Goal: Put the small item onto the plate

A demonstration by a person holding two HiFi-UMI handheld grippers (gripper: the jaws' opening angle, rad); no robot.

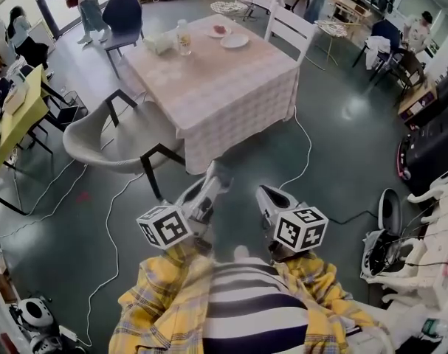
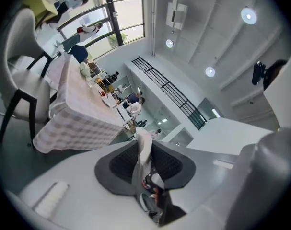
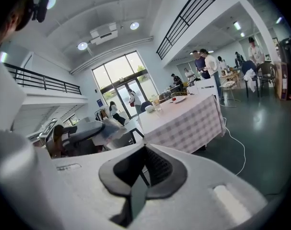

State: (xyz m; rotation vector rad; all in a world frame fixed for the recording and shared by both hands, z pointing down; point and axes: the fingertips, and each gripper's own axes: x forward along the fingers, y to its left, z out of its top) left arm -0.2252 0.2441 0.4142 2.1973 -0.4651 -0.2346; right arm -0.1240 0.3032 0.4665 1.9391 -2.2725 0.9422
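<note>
Closest to us, the left gripper [image 2: 143, 143] has its jaws drawn together, with no gap we can make out and nothing between them. The right gripper [image 3: 141, 169] is the same, its jaws closed on nothing. Everything the task needs lies well ahead of the jaws. Ahead and to the left of the left jaws stands a pale chair [image 1: 109, 135], and beyond it is the desk [image 1: 216, 94] under its checked cloth. At the desk's far end, ahead of both jaws, a bottle [image 1: 184, 37] stands left of two plates. One is an empty plate [image 1: 235, 41]; just behind it a second plate [image 1: 211, 30] carries the small red item [image 1: 220, 29], which we take to be the task's thing. We judge it light and rounded, perhaps soft like fruit, so it may roll or bruise. We would close the jaws gently across its middle from above, clear of the rim; its surface is too small to read. Only the head view shows the two plates apart and which one is bare. The right gripper view shows the desk side-on, with the red item standing above its plate. The left gripper view, rolled over, shows the desk tipped at its left, the item too small to pick out. Only the gripper views show the jaw tips meeting.
</note>
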